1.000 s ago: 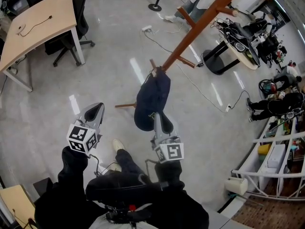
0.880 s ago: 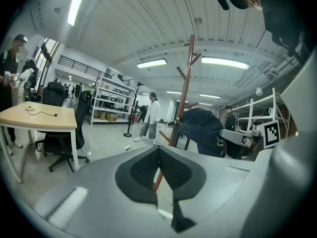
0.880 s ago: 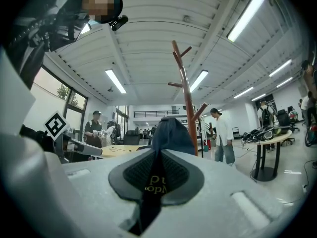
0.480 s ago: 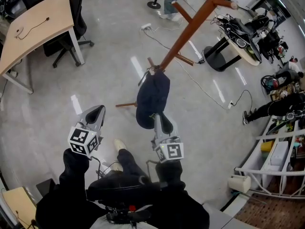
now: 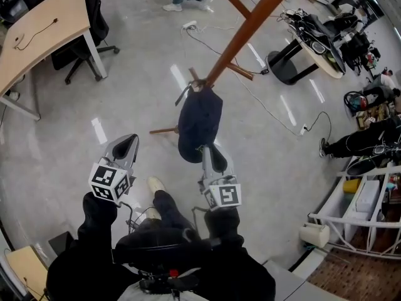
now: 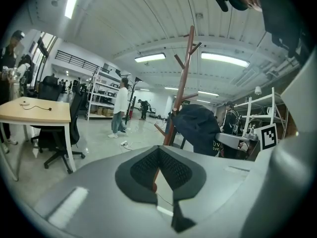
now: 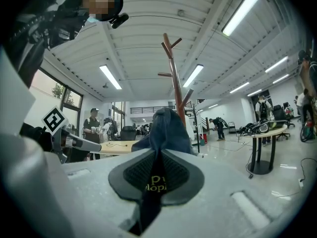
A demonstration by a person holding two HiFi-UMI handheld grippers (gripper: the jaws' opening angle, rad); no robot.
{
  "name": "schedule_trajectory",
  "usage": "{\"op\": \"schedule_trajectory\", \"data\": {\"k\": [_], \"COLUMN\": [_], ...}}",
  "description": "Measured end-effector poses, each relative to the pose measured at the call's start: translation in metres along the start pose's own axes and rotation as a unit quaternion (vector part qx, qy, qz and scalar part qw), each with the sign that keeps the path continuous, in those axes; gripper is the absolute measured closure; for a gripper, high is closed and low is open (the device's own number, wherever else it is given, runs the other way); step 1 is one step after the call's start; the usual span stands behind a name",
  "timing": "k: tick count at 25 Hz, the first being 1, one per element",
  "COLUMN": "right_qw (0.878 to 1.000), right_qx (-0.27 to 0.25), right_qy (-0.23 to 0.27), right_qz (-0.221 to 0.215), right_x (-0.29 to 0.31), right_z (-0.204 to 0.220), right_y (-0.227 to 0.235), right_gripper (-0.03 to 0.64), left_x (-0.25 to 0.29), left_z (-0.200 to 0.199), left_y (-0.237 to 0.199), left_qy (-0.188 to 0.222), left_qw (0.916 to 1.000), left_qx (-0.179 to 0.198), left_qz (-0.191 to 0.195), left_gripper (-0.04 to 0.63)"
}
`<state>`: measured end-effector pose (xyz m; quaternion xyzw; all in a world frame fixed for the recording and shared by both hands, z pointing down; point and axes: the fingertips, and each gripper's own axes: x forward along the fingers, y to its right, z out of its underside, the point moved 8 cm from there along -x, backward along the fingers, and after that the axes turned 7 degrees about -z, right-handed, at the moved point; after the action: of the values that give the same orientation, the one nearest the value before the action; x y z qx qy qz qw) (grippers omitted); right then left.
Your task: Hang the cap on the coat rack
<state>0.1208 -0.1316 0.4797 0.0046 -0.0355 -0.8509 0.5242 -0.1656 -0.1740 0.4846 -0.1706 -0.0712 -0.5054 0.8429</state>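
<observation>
Cap (image 5: pixel 200 121) of dark navy cloth, with gold letters partly readable as "lopi", is pinched at its near edge between the ribbed black pads of the right gripper (image 5: pixel 210 154). The left gripper (image 5: pixel 127 144), beside it and clear of the cap, has its jaws together on nothing. The cap's far end reaches a low peg of the brown wooden coat rack (image 5: pixel 244 33).

Cap (image 5: pixel 200 121) is navy, coat rack (image 5: pixel 250 25) reddish-brown, floor (image 5: pixel 62 146) pale grey.

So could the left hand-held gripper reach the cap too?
Probably yes. The cap hangs just off to the side of the left hand-held gripper, with nothing standing between them, though the right hand-held gripper is pinching its lower edge.
</observation>
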Motion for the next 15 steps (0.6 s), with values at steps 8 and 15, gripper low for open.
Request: {"op": "schedule_trajectory", "data": {"k": [8,15], "right_qw": [1.000,1.000], "right_qx": [0.001,0.006], "right_qy": [-0.010,-0.012], "right_qz": [-0.002,-0.011], "right_x": [0.002,0.014], "right_z": [0.012,0.019], "right_y": [0.010,0.012], "right_gripper": [0.583,0.583], "left_x": [0.013,0.024], "left_z": [0.000,0.003], "left_y": [0.006,0.008], "left_qy": [0.010,0.007], "left_qw": [0.9999,0.9999], "left_qx": [-0.001,-0.002], "left_qz": [0.006,0.010], "left_gripper": [0.592,0.592]}}
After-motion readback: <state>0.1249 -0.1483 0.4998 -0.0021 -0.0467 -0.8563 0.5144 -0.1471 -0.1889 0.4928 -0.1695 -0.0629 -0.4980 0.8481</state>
